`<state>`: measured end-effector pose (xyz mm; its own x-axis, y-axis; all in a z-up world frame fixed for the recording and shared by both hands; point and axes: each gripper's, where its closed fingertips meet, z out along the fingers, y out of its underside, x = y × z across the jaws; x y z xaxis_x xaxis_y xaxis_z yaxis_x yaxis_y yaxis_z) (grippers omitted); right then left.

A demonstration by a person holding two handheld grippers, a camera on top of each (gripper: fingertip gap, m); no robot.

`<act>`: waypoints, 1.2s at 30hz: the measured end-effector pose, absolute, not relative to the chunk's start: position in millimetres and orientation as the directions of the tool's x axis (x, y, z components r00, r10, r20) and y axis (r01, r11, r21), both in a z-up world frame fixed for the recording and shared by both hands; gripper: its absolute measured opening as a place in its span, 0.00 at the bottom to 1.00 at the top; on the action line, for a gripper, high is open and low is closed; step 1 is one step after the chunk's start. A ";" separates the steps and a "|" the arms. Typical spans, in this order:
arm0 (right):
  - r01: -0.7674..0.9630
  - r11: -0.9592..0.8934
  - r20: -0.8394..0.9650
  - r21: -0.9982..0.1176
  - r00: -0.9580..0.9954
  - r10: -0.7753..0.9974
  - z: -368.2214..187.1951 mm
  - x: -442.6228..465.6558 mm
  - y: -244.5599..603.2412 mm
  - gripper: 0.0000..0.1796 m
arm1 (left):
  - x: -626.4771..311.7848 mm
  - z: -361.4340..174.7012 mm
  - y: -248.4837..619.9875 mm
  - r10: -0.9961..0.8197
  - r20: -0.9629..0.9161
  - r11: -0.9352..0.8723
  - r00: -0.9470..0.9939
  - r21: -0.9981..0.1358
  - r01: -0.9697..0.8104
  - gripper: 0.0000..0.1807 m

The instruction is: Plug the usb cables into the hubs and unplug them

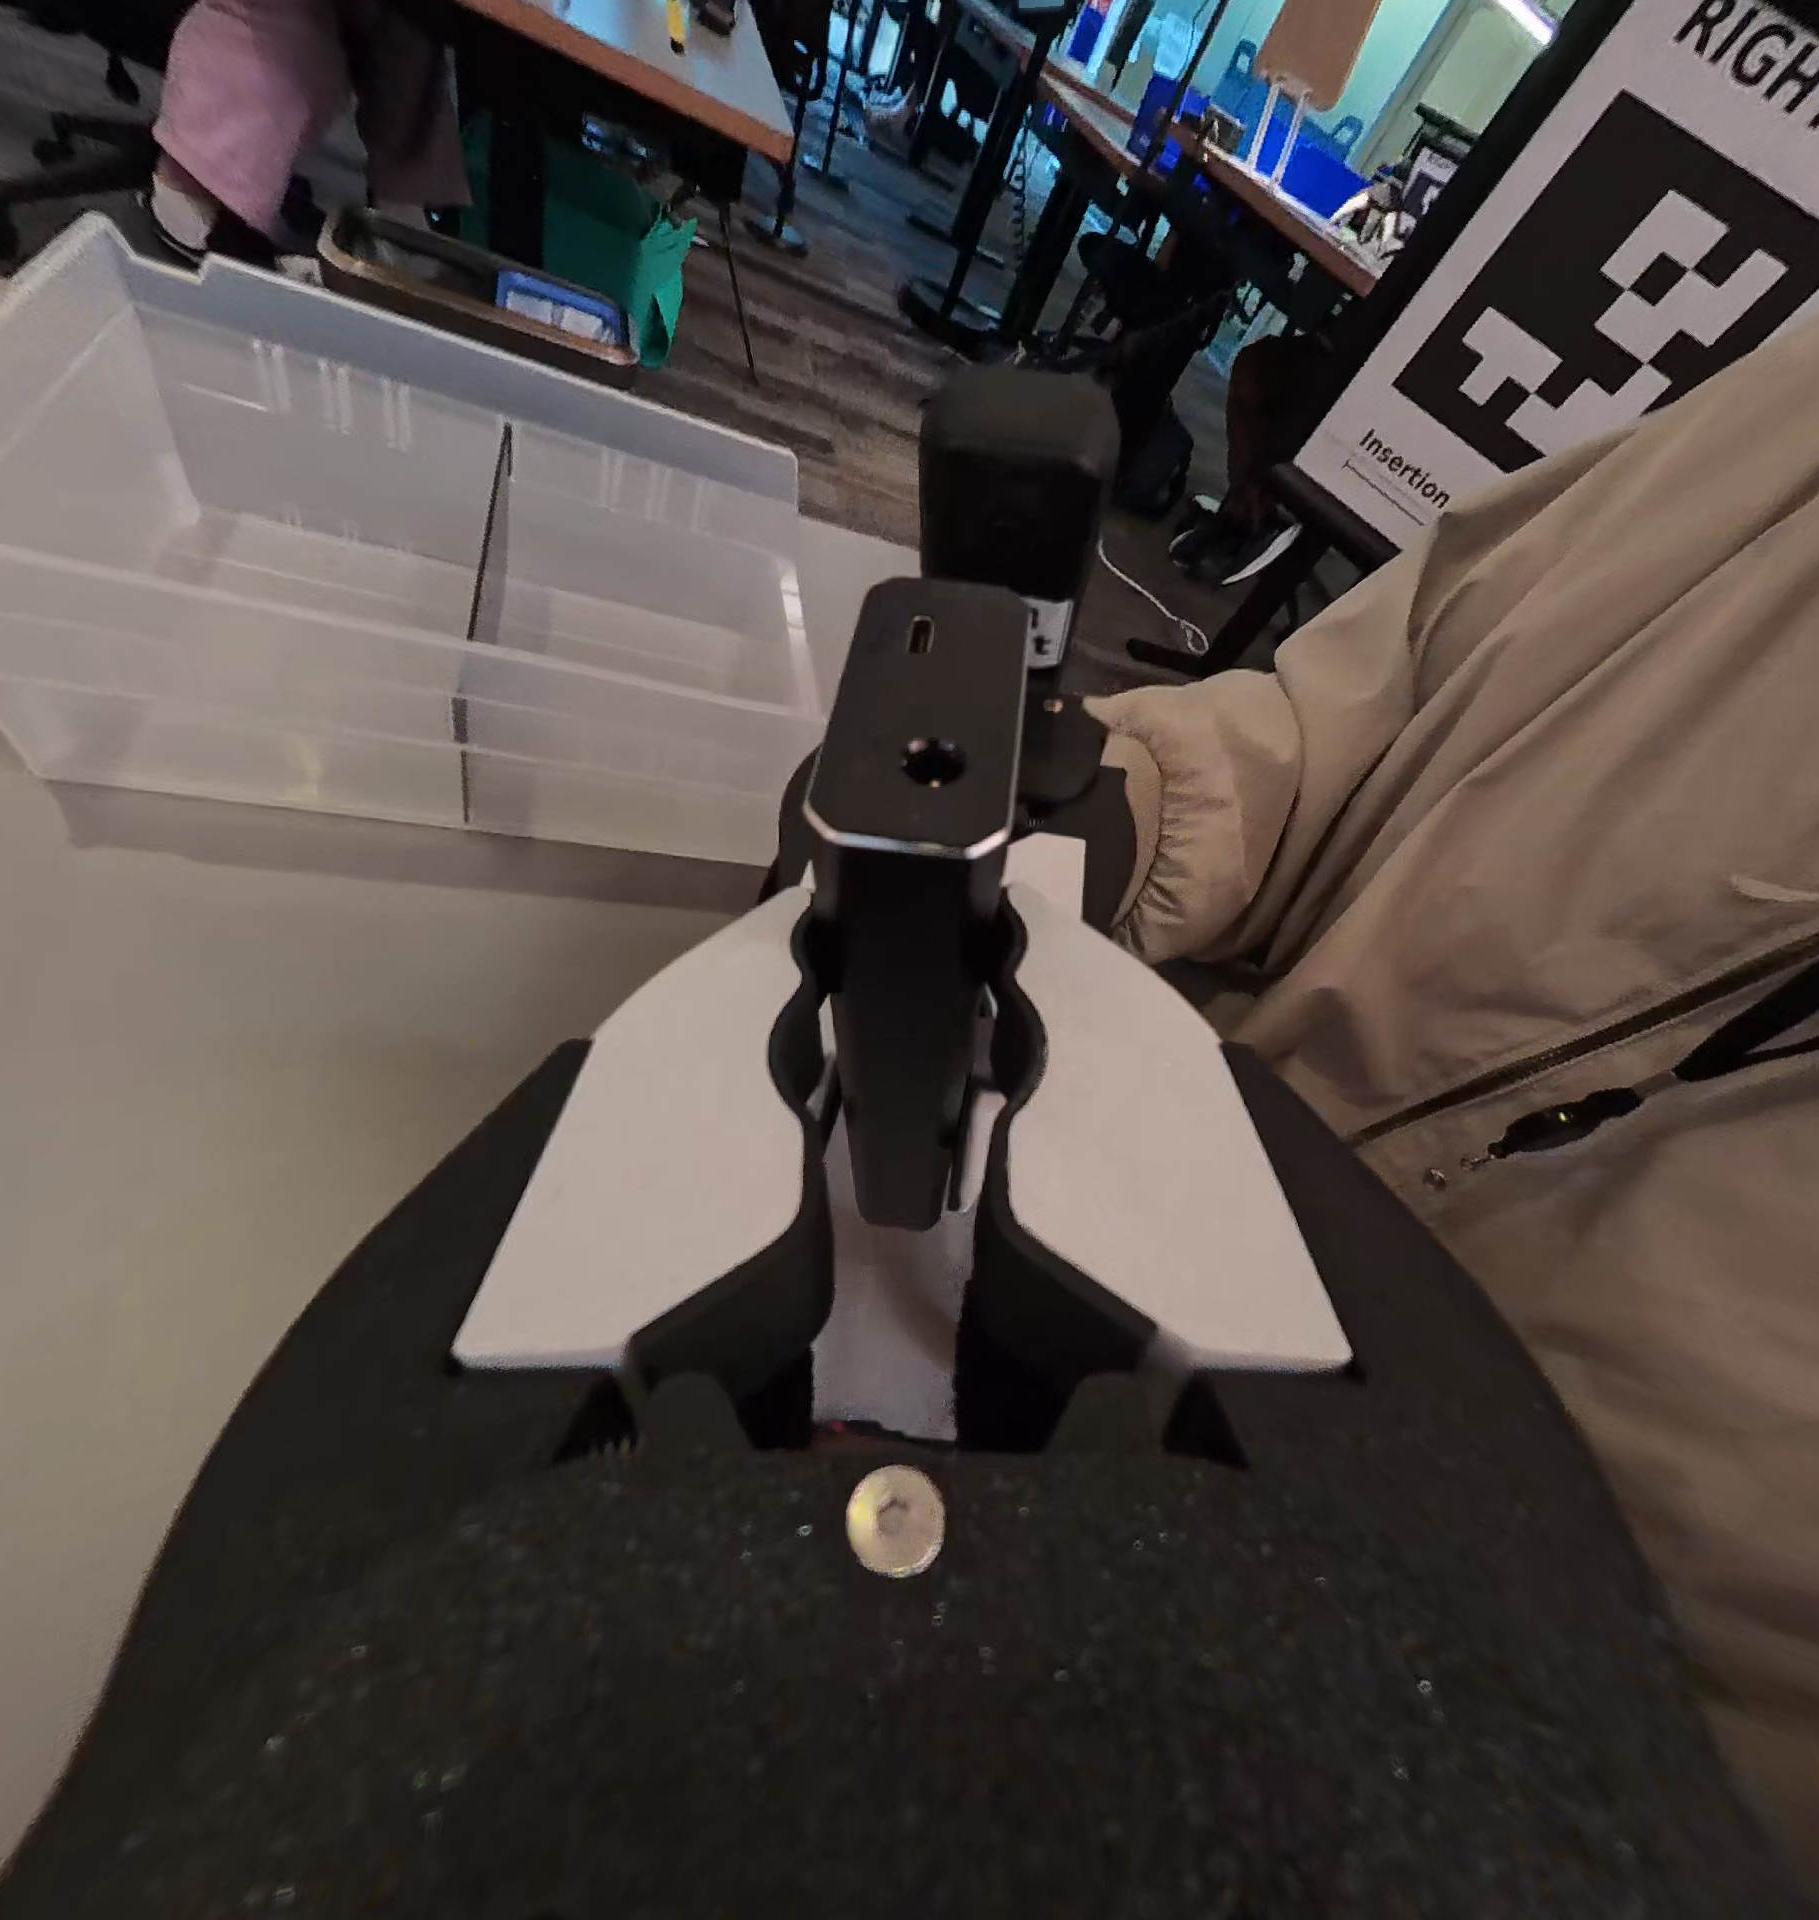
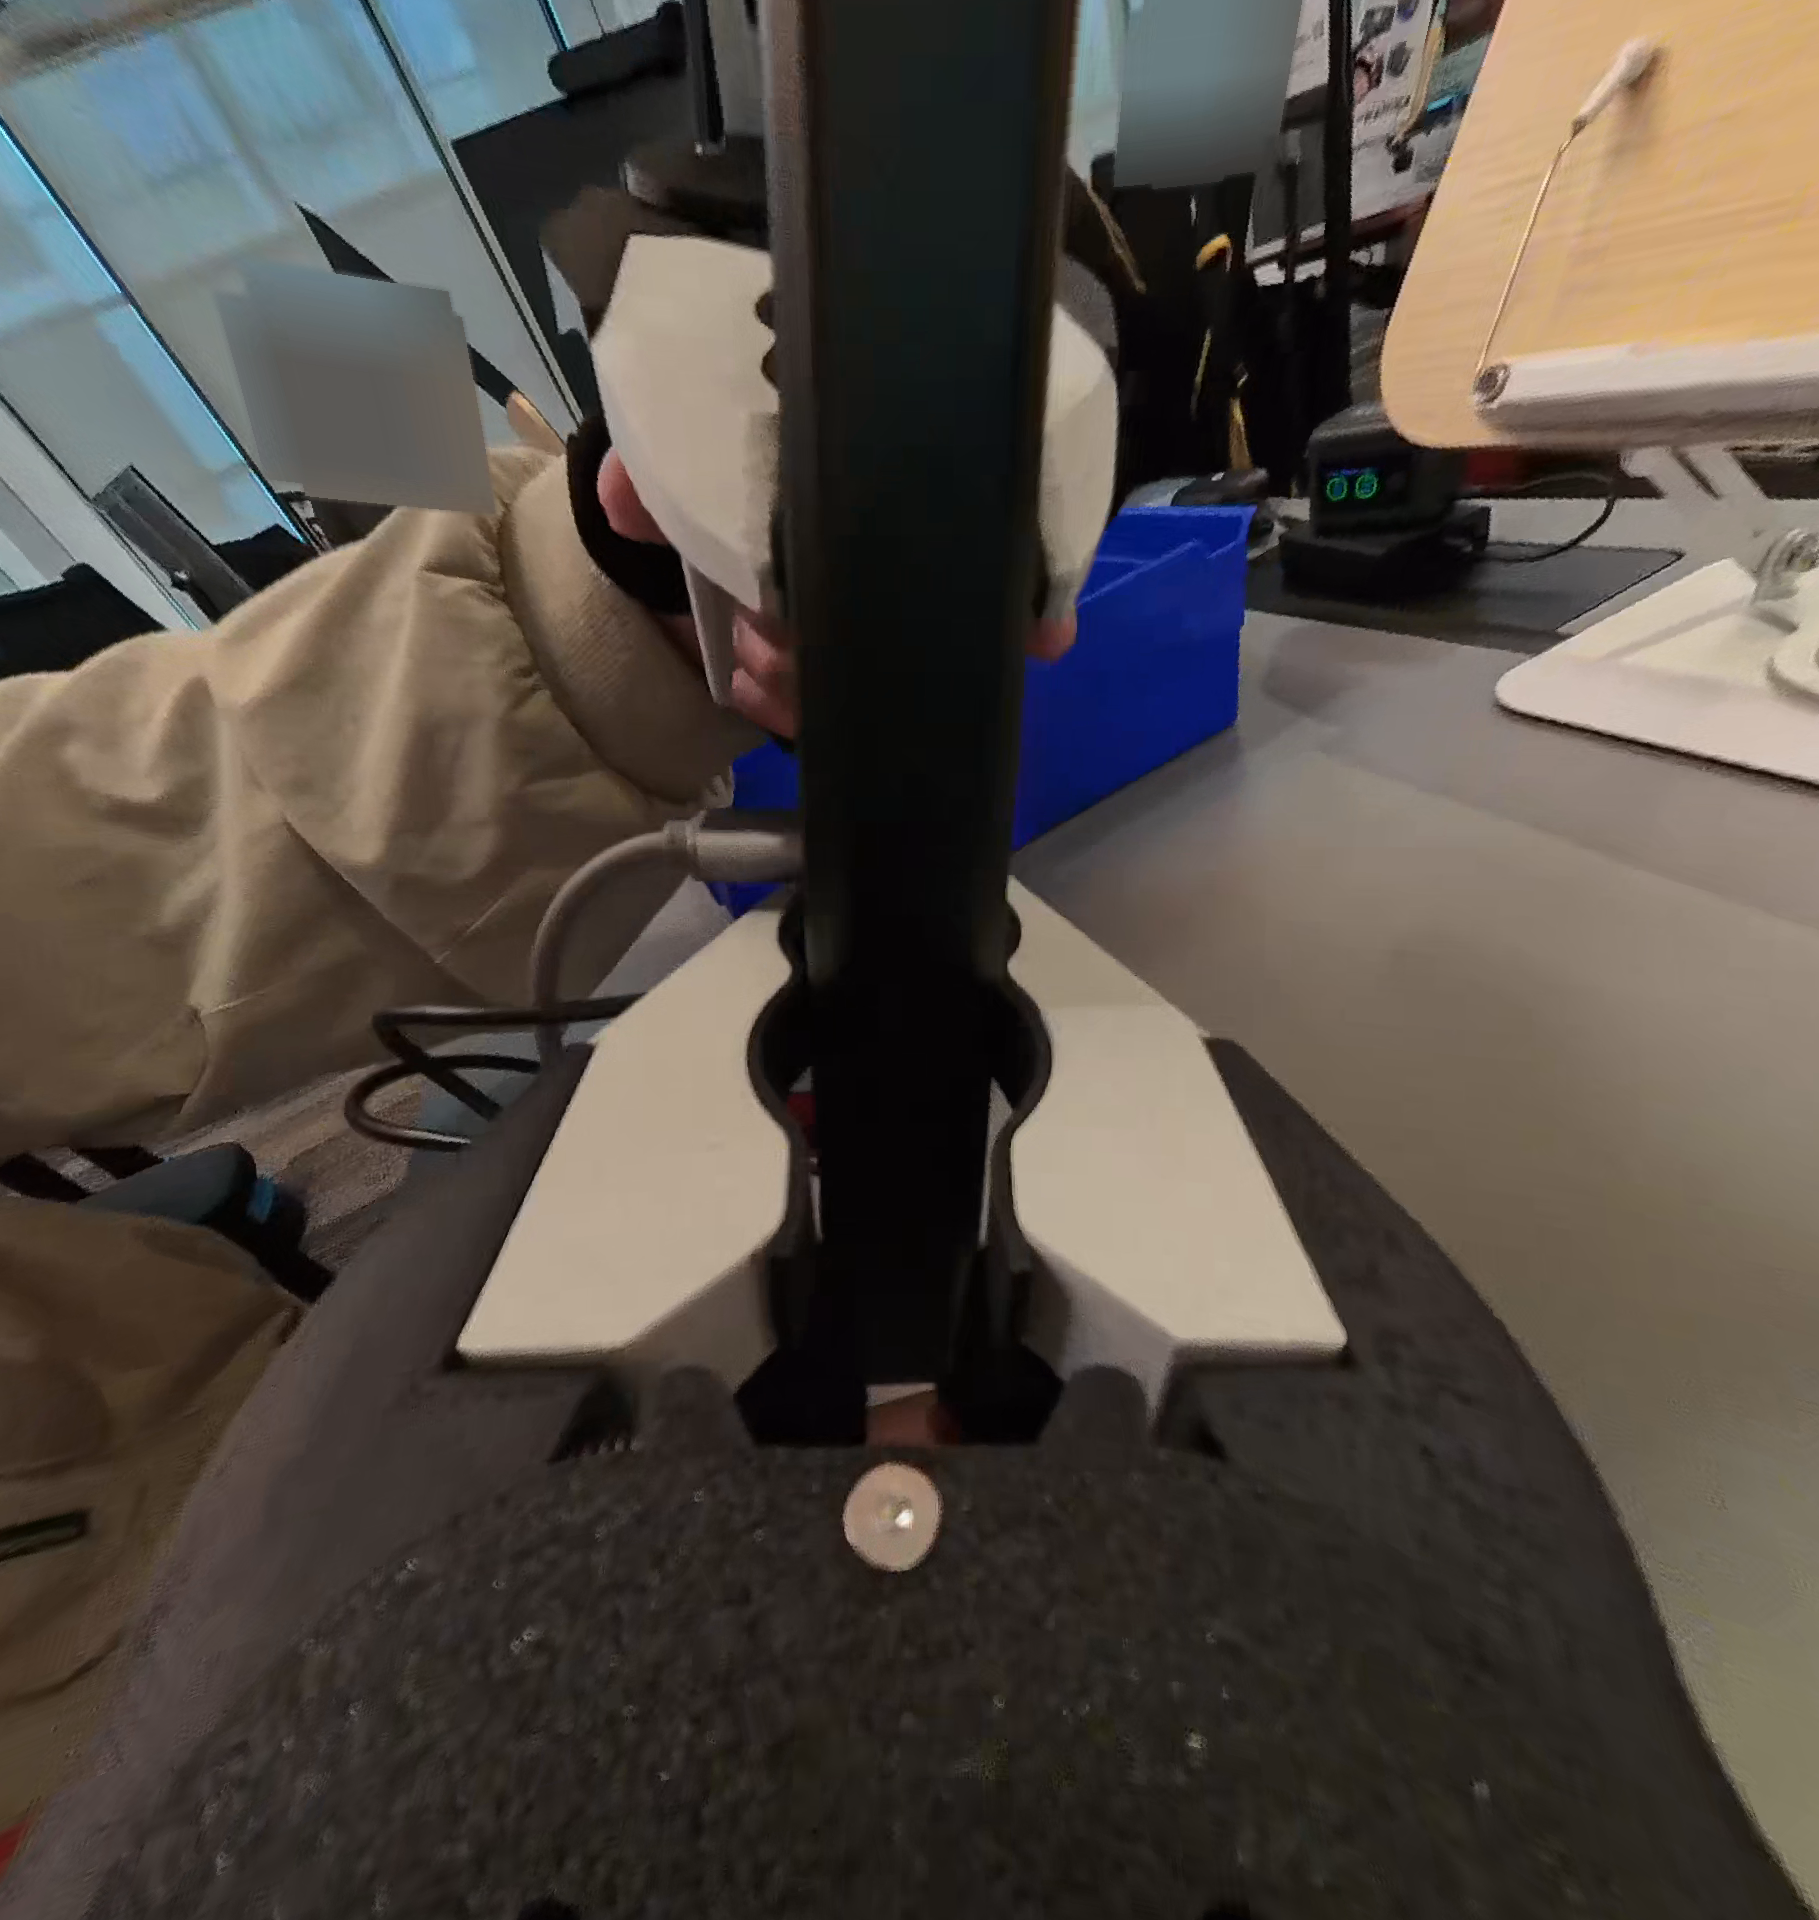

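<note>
An office of long desks lies beyond the pale table. Both tongs clamp one black hub: the left tongs hold an end, the right tongs the other. A grey cable sits plugged into the hub left of the right tongs. Opposed pulls could twist the hub (or strain that plug). A marker board up right bears writing, and a clear bin stands left.

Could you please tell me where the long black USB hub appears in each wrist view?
Left wrist view: long black USB hub, centre, end-on, clamped between the left gripper fingers.
Right wrist view: hub, central vertical bar gripped by the right gripper.
Shared landmark: beige jacket sleeve.
</note>
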<state>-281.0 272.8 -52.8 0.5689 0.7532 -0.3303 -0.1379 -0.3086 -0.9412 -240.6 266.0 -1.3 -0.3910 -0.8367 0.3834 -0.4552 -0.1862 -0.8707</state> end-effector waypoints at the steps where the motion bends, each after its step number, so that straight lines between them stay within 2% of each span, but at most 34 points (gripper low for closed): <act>1: -0.133 -0.295 -0.315 -0.946 0.587 0.746 -52.0 -278.5 274.5 0.16 | -239.1 -0.1 267.1 -0.843 0.387 -0.199 -0.374 -0.870 -0.451 0.16; 3: -0.124 -0.252 -0.268 -0.960 0.675 0.688 -52.3 -268.1 285.0 0.15 | -234.5 -0.2 276.7 -0.896 0.358 -0.218 -0.262 -0.870 -0.442 0.18; 6: -0.139 -0.237 -0.258 -0.962 0.753 0.606 -56.2 -249.3 297.5 0.15 | -238.8 -2.1 297.0 -0.970 0.239 -0.239 0.048 -0.893 -0.383 0.22; 10: -0.123 -0.170 -0.196 -0.978 0.827 0.527 -54.9 -235.4 303.4 0.15 | -247.3 -20.5 274.4 -0.974 0.110 -0.180 0.199 -0.908 -0.378 0.20; 16: -0.039 -0.075 -0.070 -0.996 0.876 0.477 -50.6 -241.7 297.3 0.15 | -238.6 -34.8 266.1 -0.928 0.114 -0.234 0.353 -0.919 -0.317 0.14; 18: -0.047 -0.072 -0.075 -0.996 0.885 0.459 -49.9 -240.2 296.8 0.15 | -237.0 -37.0 266.9 -0.919 0.098 -0.227 0.382 -0.924 -0.307 0.14; 20: -0.061 -0.090 -0.095 -0.994 0.884 0.458 -52.6 -239.1 297.0 0.15 | -234.8 -39.1 264.8 -0.916 0.106 -0.237 0.386 -0.920 -0.311 0.10; 25: -0.134 -0.145 -0.186 -0.980 0.869 0.458 -58.2 -238.8 298.5 0.15 | -234.0 -42.6 267.2 -0.884 0.063 -0.232 0.463 -0.919 -0.318 0.09; 30: -0.095 -0.132 -0.145 -0.987 0.880 0.452 -50.0 -243.5 295.7 0.15 | -240.8 -34.9 263.7 -0.889 0.031 -0.203 0.457 -0.921 -0.332 0.09; 32: -0.154 -0.172 -0.217 -0.973 0.862 0.458 -43.7 -249.0 292.7 0.15 | -245.1 -27.4 261.3 -0.887 0.009 -0.183 0.462 -0.925 -0.334 0.09; 36: -0.074 -0.130 -0.127 -0.989 0.875 0.468 -29.8 -253.7 286.9 0.15 | -251.9 -15.1 254.8 -0.884 -0.005 -0.175 0.468 -0.923 -0.341 0.09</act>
<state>-253.7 286.9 -29.8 0.8745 0.4680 -0.1272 -0.0742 -0.1302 -0.9887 -251.9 254.8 -15.1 0.4680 -0.8837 -0.0053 -0.3415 -0.1753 -0.9234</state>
